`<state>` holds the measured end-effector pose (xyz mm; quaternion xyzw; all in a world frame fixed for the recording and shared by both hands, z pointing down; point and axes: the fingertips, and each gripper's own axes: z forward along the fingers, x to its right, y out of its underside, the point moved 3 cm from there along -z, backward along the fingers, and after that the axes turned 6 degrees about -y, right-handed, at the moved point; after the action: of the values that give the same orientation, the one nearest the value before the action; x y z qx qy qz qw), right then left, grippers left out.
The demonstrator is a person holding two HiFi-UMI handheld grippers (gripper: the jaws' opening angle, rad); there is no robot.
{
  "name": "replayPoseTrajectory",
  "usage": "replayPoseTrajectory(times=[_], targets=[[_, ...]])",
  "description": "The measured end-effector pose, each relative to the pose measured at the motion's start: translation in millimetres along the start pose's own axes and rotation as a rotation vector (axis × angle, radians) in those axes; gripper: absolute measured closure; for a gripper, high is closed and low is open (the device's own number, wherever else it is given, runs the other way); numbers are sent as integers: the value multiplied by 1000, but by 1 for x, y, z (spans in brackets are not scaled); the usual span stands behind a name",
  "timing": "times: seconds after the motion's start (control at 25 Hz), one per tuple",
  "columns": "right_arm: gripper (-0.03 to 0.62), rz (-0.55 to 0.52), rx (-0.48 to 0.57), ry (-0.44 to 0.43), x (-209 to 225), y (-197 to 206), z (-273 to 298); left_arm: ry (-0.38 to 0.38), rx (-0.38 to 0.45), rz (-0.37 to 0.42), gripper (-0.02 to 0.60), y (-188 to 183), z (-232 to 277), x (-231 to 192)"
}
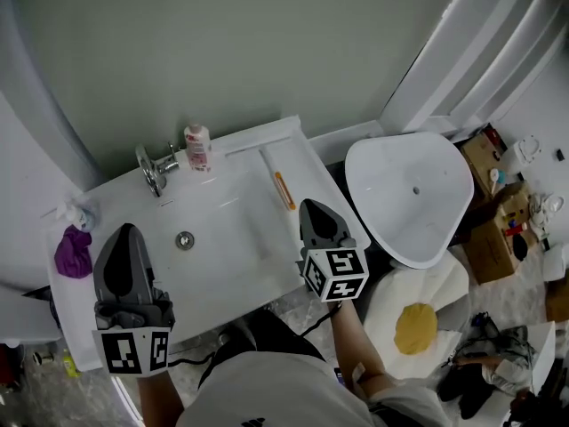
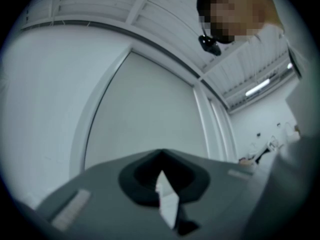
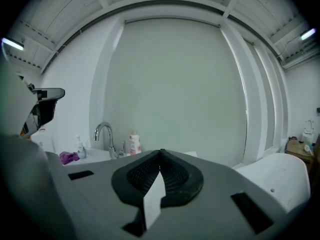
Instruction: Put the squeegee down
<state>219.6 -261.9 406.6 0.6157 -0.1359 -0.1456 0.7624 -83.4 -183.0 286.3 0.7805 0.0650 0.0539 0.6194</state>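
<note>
Squeegee [image 1: 283, 189] laid flat along sink top's [image 1: 260, 258] right edge. Left gripper [image 1: 132, 231] and right gripper [image 1: 313, 208] seen closed, empty, near front edge.

My left grey two-jaw gripper [image 1: 127, 235] tilts slightly upward, jaws pressed together and empty. My right grey two-jaw gripper [image 1: 313, 210] is likewise closed on nothing, with my right forearm [image 1: 360, 350] extended behind it.

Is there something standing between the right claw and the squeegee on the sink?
Nothing visible does. The squeegee lies flat on the sink's right ledge. The right claw, shut and empty, is on its near side, with only bare ledge between them. The bottle and faucet stand farther left.
</note>
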Motion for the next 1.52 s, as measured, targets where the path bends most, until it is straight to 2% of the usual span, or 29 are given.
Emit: replayPoseTrajectory(times=[0.96,1.52], targets=[[592,-102,197,146,-57,-56,-115,130,45,-41,574,-20,-42,2],[592,-91,234,133,-74,-63,-135,145,58,-76,574,-25,-55,0]])
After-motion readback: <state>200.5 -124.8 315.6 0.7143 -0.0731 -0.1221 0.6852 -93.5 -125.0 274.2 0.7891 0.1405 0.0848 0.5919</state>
